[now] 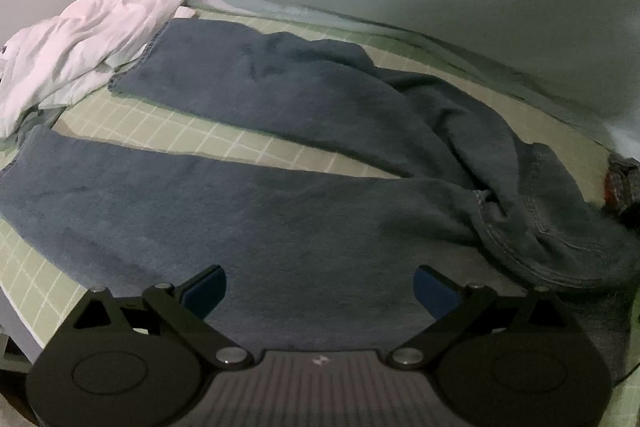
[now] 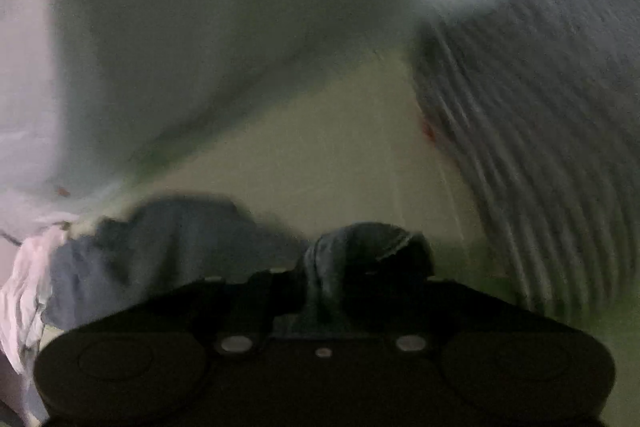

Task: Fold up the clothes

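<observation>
Left wrist: left claw point(image 1: 320, 291) wide open, hovering over near leg of the jeans point(image 1: 280, 155), spread on the checked bed sheet point(image 1: 224, 143); white garment point(image 1: 76, 47) beyond. Right wrist, blurred: right claw point(image 2: 356, 267) clamped on bunched denim point(image 2: 352, 251). Risk: shallow pinch could slip, dragging the legs askew.

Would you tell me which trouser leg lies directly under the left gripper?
The near trouser leg; the left gripper hangs open above it, while the far leg lies beside the white garment.
</observation>
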### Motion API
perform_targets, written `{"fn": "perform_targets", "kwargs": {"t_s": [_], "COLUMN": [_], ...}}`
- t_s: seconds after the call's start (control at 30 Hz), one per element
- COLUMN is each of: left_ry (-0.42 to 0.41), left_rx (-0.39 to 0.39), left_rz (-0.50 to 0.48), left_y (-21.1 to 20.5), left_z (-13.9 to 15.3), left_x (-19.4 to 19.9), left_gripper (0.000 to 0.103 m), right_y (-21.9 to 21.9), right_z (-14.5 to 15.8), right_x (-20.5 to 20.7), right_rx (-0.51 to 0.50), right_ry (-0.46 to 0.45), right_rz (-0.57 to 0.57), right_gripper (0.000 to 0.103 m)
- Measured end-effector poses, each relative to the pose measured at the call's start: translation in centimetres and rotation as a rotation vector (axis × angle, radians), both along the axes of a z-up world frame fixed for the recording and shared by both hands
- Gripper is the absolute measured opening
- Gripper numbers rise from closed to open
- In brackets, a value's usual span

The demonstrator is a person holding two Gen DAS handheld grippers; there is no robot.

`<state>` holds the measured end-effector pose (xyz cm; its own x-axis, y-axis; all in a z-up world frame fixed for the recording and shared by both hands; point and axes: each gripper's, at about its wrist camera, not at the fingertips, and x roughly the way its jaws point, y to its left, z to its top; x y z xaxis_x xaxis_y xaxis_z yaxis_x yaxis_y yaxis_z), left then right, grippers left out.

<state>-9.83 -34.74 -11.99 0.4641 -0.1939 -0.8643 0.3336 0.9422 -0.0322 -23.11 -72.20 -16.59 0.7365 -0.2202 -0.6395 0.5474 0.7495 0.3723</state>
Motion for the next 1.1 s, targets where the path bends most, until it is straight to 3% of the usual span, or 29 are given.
{"fn": "perform_targets", "kwargs": {"t_s": [0.07,0.17,0.2,0.23,0.3,0.33,0.37,0.43,0.57,0.73,0.83,0.9,0.97,1.03,1.1], "left_ry": [-0.003,-0.008,-0.01,-0.01,-0.008,-0.01,-0.01,-0.008,0.003,0.002,-0.015,-0.039,-0.063,-0.086,-0.103], "left_rx": [0.002,0.004,0.004,0.004,-0.001,-0.003,-0.004,-0.007,-0.021,-0.054,-0.08,-0.096,-0.113,-0.136,-0.154], "left_rz": [0.007,0.015,0.017,0.018,0.015,0.012,0.011,0.011,0.007,-0.014,-0.035,-0.051,-0.057,-0.046,-0.026], "left_y": [0.0,0.0,0.0,0.1,0.2,0.2,0.4,0.6,0.8,0.9,1.1,1.6,2.2,3.3,4.6], "left_z": [0.1,0.1,0.1,0.2,0.2,0.2,0.2,0.1,0.0,0.3,0.9,1.5,2.1,2.8,3.3], "left_x": [0.1,0.2,0.2,0.2,0.2,0.2,0.1,0.1,0.0,-0.5,-1.1,-1.7,-2.3,-3.0,-3.6], "left_gripper": [0.099,0.099,0.099,0.099,0.099,0.099,0.099,0.099,0.099,0.099,0.099,0.099,0.099,0.099,0.099], "right_y": [-0.4,-3.0,-3.7,-4.5,-4.7,-4.4,-3.7,-1.9,1.8,6.2,6.6,6.6,5.7,5.3,5.5], "right_z": [2.6,4.1,3.8,3.4,2.5,2.1,1.8,1.4,0.7,-2.2,-4.8,-5.5,-6.0,-6.1,-6.0], "right_x": [0.5,1.0,1.7,2.5,3.3,3.2,1.8,-1.3,-8.5,-16.9,-18.0,-17.8,-16.9,-15.9,-15.2], "right_rx": [-0.164,-0.194,-0.204,-0.216,-0.229,-0.23,-0.222,-0.204,-0.102,0.17,0.319,0.369,0.421,0.42,0.381], "right_ry": [-0.063,-0.175,-0.126,-0.065,0.092,0.14,0.133,0.1,0.055,0.02,0.004,-0.072,-0.135,-0.139,-0.108], "right_rz": [-0.017,-0.122,-0.136,-0.146,-0.163,-0.176,-0.189,-0.216,-0.333,-0.575,-0.62,-0.628,-0.612,-0.633,-0.647], "right_gripper": [0.013,0.017,0.022,0.037,0.044,0.056,0.074,0.087,0.087,0.088,0.088,0.087,0.079,0.072,0.045]}}
